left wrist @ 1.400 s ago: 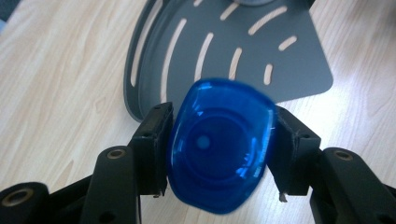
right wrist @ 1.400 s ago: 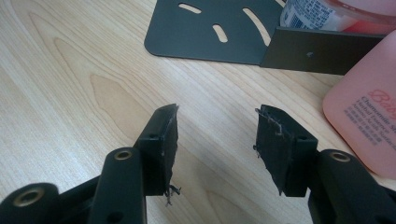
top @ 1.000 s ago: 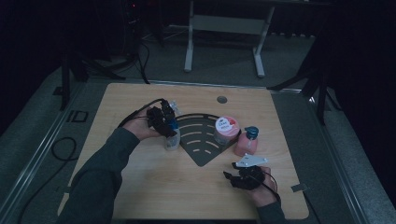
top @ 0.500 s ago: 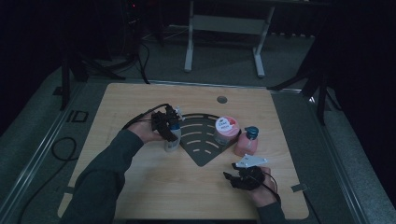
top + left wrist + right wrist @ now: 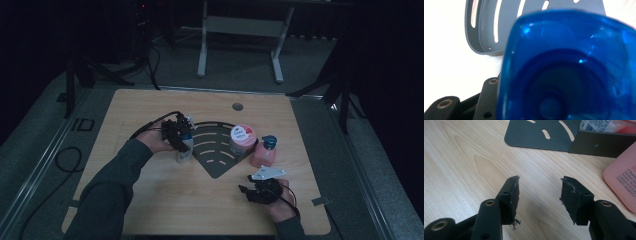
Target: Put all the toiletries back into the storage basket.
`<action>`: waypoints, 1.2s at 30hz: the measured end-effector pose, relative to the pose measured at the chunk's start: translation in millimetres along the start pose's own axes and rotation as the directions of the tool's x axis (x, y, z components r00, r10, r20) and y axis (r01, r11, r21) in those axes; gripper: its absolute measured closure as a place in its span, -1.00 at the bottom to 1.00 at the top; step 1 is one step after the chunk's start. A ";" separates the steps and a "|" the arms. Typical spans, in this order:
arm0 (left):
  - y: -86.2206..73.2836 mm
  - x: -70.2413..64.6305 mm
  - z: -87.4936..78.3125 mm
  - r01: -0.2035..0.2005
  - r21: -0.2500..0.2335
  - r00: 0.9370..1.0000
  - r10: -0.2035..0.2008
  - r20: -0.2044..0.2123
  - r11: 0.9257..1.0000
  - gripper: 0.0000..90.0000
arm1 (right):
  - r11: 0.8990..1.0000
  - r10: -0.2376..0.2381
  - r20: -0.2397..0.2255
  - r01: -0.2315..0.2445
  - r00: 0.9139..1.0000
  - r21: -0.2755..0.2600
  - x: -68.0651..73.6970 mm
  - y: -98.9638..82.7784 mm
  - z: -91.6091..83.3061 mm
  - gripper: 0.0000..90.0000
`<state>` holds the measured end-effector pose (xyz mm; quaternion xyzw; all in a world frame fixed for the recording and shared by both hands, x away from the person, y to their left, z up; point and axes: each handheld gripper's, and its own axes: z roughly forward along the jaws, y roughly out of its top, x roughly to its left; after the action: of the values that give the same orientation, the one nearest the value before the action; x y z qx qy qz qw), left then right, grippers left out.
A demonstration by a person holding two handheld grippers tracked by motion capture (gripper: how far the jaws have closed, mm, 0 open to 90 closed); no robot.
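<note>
- We see the left gripper [image 5: 180, 134] clamped on a blue-capped bottle [image 5: 184, 151], touching the dark slotted rack's [image 5: 220, 165] left edge.
- Right gripper [image 5: 257, 192] sits near the rack's tip, jaws apart, bare wood between.
- Pink pump bottle [image 5: 263, 152] stands beside the rack's right edge; pink-lidded jar [image 5: 242, 139] on it.

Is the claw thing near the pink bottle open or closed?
Open. The right gripper shows bare table between its two spread jaws, nothing held.

Jar [image 5: 242, 139] on rack [image 5: 216, 161]; pump bottle [image 5: 264, 152] just right (touching unclear).
</note>
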<state>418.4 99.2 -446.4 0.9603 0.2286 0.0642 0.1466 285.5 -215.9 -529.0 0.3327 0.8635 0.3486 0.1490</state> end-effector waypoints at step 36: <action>3.7 2.2 -6.3 0.020 -0.041 1.000 -0.020 0.014 0.999 0.20 | 1.000 -0.011 -0.012 0.011 1.000 0.019 1.5 -1.3 4.1 0.06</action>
<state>420.7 98.7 -439.2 0.9551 0.2360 0.0609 0.1686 285.8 -213.5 -532.9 0.3273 0.8693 0.3417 0.1428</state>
